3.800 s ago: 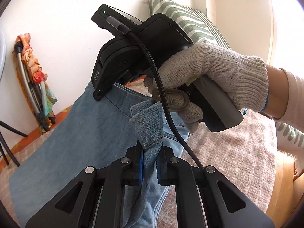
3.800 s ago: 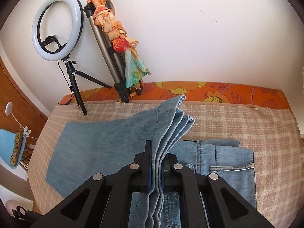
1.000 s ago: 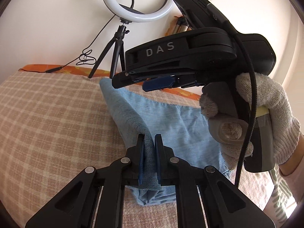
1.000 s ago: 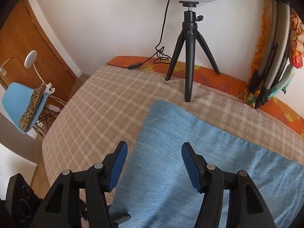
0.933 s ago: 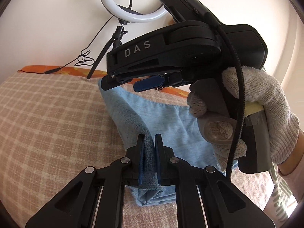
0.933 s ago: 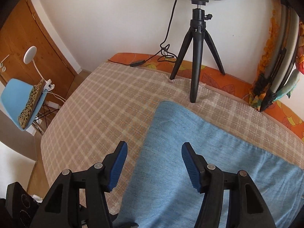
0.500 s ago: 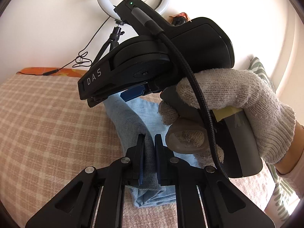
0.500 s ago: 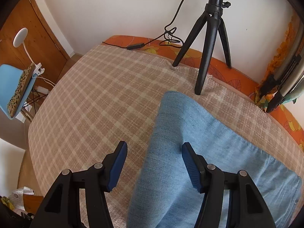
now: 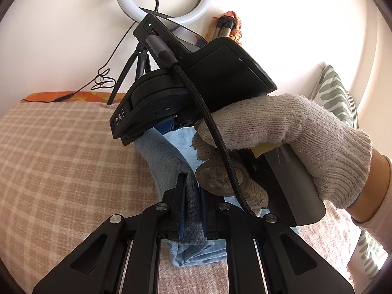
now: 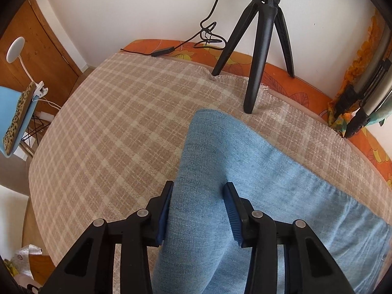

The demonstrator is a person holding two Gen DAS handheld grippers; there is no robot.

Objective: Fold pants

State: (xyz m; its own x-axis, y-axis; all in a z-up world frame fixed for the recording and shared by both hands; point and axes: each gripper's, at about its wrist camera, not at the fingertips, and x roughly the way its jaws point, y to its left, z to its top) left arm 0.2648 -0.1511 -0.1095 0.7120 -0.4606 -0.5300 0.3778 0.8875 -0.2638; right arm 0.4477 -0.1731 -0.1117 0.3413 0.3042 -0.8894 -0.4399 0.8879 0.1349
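Observation:
The light blue denim pants lie folded on a beige checked blanket. My left gripper is shut on the folded near edge of the pants, which rises as a ridge between its pads. My right gripper is open, its blue pads straddling the raised fold of denim, apart from or barely touching it. In the left wrist view the right gripper's black body and the gloved hand holding it sit just beyond my left fingers and hide most of the pants.
A ring light on a black tripod stands on the blanket's far edge just beyond the pants. A folded stand wrapped in a floral cloth leans at the wall on the right. A striped pillow lies far right. The bed's left edge drops to the floor.
The right gripper has come down over the raised fold and its jaws have narrowed around it. The left gripper stays shut on the denim edge.

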